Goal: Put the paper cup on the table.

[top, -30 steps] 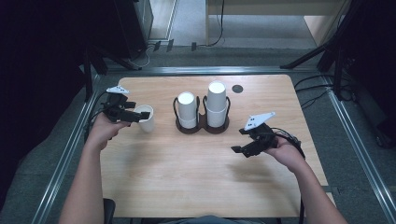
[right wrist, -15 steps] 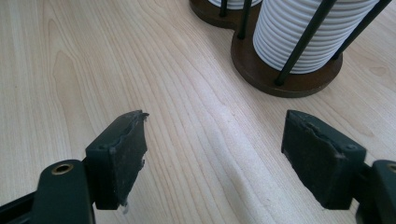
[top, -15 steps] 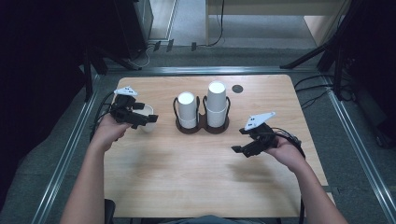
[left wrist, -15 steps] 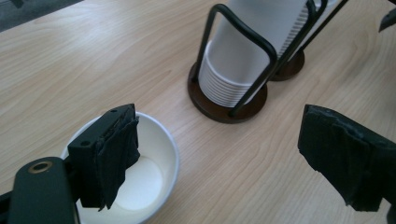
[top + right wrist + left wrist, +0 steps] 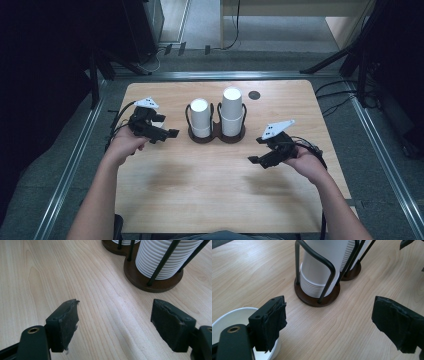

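A dark brown double-ring wooden cup holder (image 5: 216,135) with black wire uprights stands at the middle of the pale wood-grain table (image 5: 215,200), carrying two stacks of white ribbed paper cups: a shorter stack (image 5: 200,117) on the person's left and a taller stack (image 5: 232,111) on the right. In the left gripper view the nearer stack's nested rims (image 5: 314,286) show as fine ridges above the round base, framed by a bent black wire loop.

A single white paper cup (image 5: 234,320) stands mouth up on the table to the left of the holder, just beside the left gripper (image 5: 159,134). That gripper's black padded jaws stand wide apart and hold nothing; in its own view the left pad (image 5: 274,320) overlaps the cup's rim, though whether it touches the rim cannot be told.

The right gripper (image 5: 260,160), held above the table to the right of the holder and nearer the person, also has its jaws spread wide with bare wood between them.

A small dark round disc (image 5: 254,95) lies near the table's far edge. No brand, label or writing can be read on the cups or the grippers.
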`<action>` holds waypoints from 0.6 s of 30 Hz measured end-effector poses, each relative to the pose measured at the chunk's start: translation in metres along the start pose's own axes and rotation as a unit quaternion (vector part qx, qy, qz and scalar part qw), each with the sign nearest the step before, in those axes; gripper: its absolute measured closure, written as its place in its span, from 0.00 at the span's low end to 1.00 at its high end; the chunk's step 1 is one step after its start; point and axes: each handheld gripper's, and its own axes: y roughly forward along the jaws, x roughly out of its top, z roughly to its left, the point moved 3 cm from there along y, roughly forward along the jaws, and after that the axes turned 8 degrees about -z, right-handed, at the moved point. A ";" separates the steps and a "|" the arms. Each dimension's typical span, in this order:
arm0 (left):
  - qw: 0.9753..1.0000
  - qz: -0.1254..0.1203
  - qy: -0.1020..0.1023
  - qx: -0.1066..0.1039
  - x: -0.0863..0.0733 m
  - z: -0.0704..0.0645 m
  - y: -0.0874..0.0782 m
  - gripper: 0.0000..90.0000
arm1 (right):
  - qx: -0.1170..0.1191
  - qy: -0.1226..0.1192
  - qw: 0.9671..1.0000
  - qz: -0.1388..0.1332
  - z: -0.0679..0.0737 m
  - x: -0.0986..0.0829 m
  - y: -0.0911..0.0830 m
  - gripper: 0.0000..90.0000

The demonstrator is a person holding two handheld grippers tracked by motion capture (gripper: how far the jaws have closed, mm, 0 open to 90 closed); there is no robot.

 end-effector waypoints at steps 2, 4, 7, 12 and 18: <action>1.000 -0.001 0.003 -0.008 0.000 -0.003 0.002 0.14 | 0.000 -0.001 1.000 0.000 0.000 0.000 0.000 0.25; 1.000 0.003 0.008 -0.011 -0.001 -0.007 0.005 0.14 | 0.000 -0.002 1.000 0.000 0.000 0.000 0.000 0.25; 1.000 0.007 0.017 -0.019 0.000 -0.015 0.009 0.14 | 0.000 -0.002 1.000 -0.001 0.000 0.001 0.000 0.25; 0.999 0.008 0.031 -0.038 0.003 -0.028 0.014 0.14 | 0.002 -0.002 1.000 0.001 0.002 0.000 0.000 0.25; 0.998 0.024 0.040 -0.051 0.000 -0.040 0.027 0.14 | 0.003 -0.003 1.000 0.000 0.002 0.001 0.001 0.25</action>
